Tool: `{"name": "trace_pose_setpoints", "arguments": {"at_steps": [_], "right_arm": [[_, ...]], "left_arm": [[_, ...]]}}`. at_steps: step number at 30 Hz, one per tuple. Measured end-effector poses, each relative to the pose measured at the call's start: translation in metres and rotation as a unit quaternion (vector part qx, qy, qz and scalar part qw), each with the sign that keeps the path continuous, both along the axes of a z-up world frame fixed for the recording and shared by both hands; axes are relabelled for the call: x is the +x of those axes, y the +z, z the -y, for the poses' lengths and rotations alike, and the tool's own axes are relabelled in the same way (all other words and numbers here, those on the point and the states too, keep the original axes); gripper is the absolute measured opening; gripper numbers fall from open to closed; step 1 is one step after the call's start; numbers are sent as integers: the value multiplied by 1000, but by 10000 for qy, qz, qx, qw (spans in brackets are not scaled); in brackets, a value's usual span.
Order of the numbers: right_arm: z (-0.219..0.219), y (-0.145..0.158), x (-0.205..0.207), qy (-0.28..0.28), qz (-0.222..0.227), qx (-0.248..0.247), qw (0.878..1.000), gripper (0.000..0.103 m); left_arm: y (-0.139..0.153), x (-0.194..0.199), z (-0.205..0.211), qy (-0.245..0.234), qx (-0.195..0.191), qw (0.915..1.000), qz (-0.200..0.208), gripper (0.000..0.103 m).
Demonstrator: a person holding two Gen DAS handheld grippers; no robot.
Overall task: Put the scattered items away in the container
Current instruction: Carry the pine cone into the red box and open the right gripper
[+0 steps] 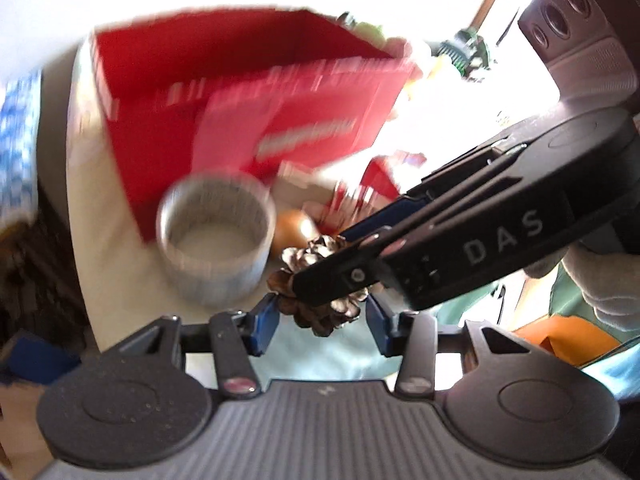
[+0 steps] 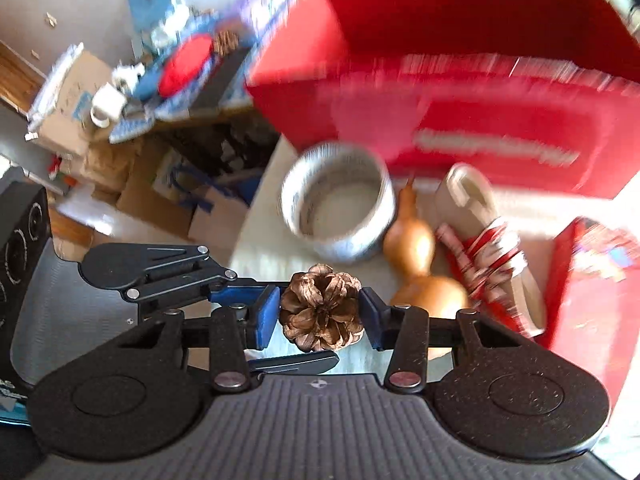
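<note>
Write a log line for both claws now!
left claw: shut on pine cone | right claw: shut on same pine cone | red box: ahead

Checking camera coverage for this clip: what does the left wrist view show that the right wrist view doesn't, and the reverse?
Left wrist only: the right gripper's black body marked DAS crossing in from the right, and an orange sheet below it.

Right wrist only: cardboard boxes on the floor, a white mug, and a red-and-white striped bundle.

Both: the brown pinecone between blue pads, the white round tin, the tan gourd and the red box.
</note>
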State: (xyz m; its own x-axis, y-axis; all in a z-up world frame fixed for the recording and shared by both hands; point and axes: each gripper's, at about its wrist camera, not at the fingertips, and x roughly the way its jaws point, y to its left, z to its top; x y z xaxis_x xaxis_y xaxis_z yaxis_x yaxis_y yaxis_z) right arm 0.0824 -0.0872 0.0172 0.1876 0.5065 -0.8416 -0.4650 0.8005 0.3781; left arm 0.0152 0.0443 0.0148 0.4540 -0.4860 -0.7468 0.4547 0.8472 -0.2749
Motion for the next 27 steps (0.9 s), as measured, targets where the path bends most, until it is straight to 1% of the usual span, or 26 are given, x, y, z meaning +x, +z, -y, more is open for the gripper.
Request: {"name": "trace_pose_setpoints", "arguments": {"at_steps": [3,5,7,9,10,12,14,16,19,22,24,25,27], "right_arm": [[7,32,4,-133,497,-17,9987,41],[14,52,14,-227,782,-17,9967,40],[18,67,27,-299,1027,-15,9943,40],[21,78,43,-350,1271,19,9913,41],[23,83,53,-370,1374,65,9898,41],[22,87,74,-378,1481,118,9882,42],[16,84,98,-313,1504,67,9881,42],[8,74,123,-202,1415,-22,9897,42],[4,45,168,-67,1014,-62,9948,42],[0,11,210,-2,430,-29,9991,42],[-2,-9,232,20,24,2,10000,42],[-4,-18,239,32,-176,15,9998,42],[-7,-32,254,48,-525,35,9986,42]], "left_arm": [[28,14,5,-34,-140,9992,369,46],[45,34,10,-2,-207,9982,558,46],[58,54,16,52,-185,9972,728,46],[71,73,21,138,-64,9955,937,46],[73,88,23,190,27,9948,997,46],[75,115,26,309,212,9945,982,47],[68,143,26,407,420,9947,849,47],[51,175,29,508,666,9949,569,47],[20,214,32,671,1040,9923,80,47],[-5,240,33,887,1334,9862,-430,47],[-16,251,32,1069,1493,9801,-758,48],[-20,254,31,1166,1561,9768,-889,48],[-22,254,28,1315,1707,9713,-1010,47]]}}
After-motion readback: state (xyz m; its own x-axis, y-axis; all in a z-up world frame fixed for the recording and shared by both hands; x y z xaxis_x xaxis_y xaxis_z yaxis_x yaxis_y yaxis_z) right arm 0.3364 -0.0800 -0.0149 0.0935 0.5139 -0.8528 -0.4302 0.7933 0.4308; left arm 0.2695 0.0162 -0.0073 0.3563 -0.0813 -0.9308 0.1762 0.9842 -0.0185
